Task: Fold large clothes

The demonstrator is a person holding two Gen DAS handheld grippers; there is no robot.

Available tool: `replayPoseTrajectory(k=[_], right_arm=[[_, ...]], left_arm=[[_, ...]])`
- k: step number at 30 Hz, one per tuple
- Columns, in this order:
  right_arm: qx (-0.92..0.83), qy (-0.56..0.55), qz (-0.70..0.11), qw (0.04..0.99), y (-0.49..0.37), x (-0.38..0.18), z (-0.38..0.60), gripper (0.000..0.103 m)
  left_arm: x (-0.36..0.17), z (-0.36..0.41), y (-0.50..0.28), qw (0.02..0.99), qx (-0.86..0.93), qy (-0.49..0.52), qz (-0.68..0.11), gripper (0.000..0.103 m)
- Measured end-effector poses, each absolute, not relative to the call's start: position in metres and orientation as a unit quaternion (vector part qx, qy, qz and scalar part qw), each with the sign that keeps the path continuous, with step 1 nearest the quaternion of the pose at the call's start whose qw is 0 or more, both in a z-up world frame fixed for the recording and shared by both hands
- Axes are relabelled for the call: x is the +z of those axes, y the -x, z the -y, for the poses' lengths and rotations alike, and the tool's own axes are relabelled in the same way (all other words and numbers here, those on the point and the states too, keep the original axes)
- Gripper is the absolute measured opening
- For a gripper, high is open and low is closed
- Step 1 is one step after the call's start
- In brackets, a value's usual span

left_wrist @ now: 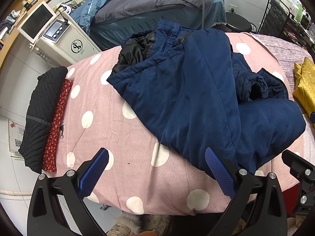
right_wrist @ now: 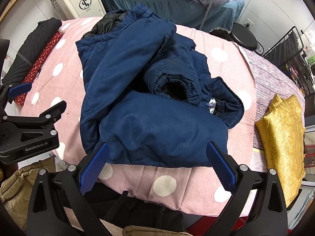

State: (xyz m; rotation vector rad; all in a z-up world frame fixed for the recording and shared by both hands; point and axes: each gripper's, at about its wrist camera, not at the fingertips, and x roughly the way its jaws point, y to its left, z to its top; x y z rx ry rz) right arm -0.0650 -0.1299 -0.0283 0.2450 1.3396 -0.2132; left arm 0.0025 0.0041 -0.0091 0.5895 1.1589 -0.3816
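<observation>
A large navy padded jacket (left_wrist: 189,90) with black lining lies partly folded on a pink polka-dot bedcover (left_wrist: 110,129). In the right wrist view the jacket (right_wrist: 153,102) shows a sleeve cuff (right_wrist: 177,86) lying on top and a folded panel nearest me. My left gripper (left_wrist: 157,157) is open and empty at the jacket's near left edge; its right finger lies against the fabric. My right gripper (right_wrist: 157,153) is open and empty, its jaws spread just in front of the jacket's near folded edge. The left gripper (right_wrist: 29,106) also shows in the right wrist view.
A folded black knit garment (left_wrist: 41,114) and a red floral cloth (left_wrist: 57,125) lie at the left bed edge. A gold garment (right_wrist: 281,137) lies at the right. A white machine (left_wrist: 59,39), a blue bed (left_wrist: 153,11), a black stool (left_wrist: 238,23) and a rack (left_wrist: 281,19) stand behind.
</observation>
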Motion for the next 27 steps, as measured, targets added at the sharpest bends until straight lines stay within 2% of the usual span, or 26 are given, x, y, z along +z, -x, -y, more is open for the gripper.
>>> replayPoseTrajectory(k=[27], right_arm=[[-0.098,-0.113,-0.619,0.771,0.0629,-0.0311,0.1316,0.097]], left_arm=[[-0.0106,0.0000,-0.0046,0.772,-0.178,-0.276,-0.544,0.097]])
